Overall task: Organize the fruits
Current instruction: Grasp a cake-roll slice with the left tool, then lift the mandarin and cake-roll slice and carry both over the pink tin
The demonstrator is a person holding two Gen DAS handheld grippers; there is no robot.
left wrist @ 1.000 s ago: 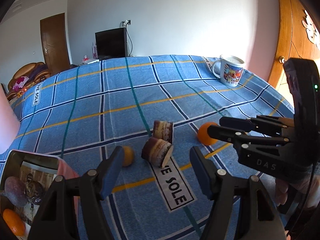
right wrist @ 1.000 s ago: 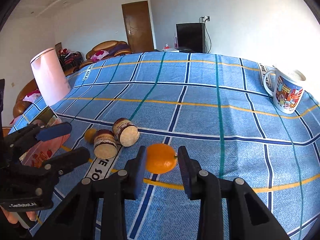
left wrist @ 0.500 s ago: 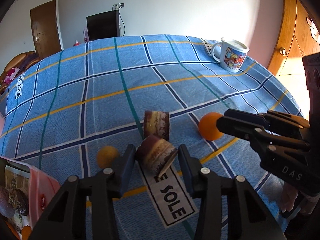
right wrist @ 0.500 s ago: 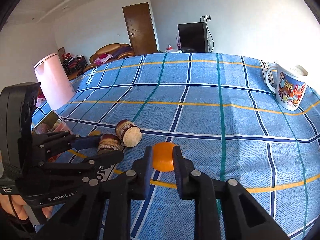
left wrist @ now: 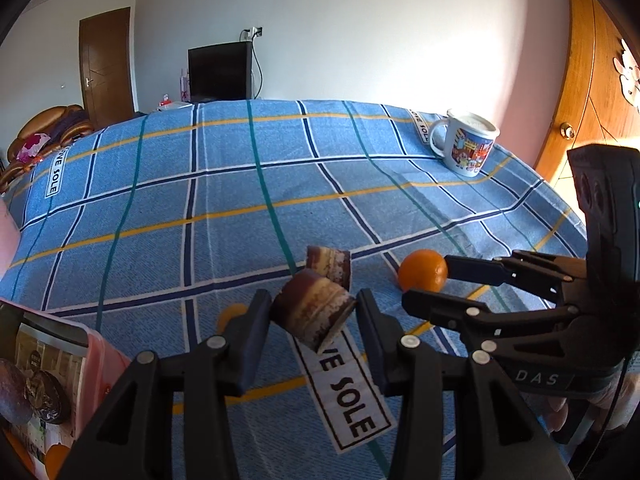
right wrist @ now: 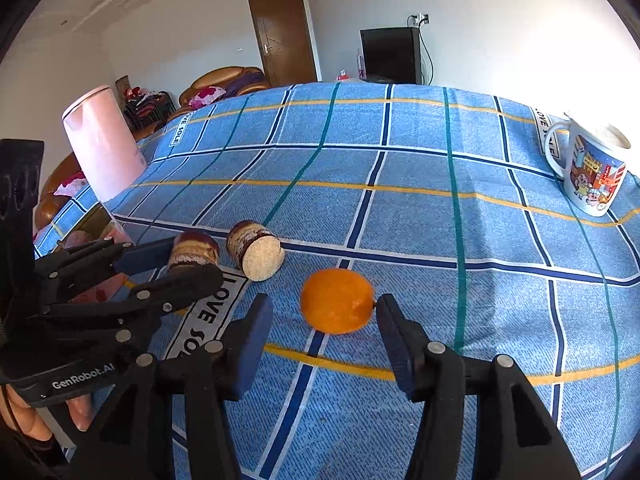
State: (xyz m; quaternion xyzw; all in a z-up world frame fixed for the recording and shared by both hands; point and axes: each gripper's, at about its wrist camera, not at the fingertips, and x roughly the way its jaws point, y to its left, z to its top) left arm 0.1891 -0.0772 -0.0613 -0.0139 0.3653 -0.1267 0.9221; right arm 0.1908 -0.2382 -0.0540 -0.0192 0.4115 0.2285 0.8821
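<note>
My left gripper (left wrist: 314, 316) is shut on a brown layered cake roll (left wrist: 314, 312), seen in the right wrist view (right wrist: 192, 250) too. A second cake roll (left wrist: 330, 262) lies just behind it on the blue checked cloth (left wrist: 200, 200). An orange (right wrist: 338, 300) sits on the cloth between the open fingers of my right gripper (right wrist: 324, 326); it touches the right finger only. The orange also shows in the left wrist view (left wrist: 423, 276). A small orange fruit (left wrist: 232, 314) lies left of my left fingers.
A pink tray (left wrist: 60, 380) with dark fruits and an orange is at the near left. A printed mug (right wrist: 592, 172) stands at the far right. A pink kettle (right wrist: 102, 144) stands at the left edge. A wooden door is to the right.
My right gripper has opened from around the orange, which stays on the cloth. My left gripper has closed on the near cake roll and holds it tilted.
</note>
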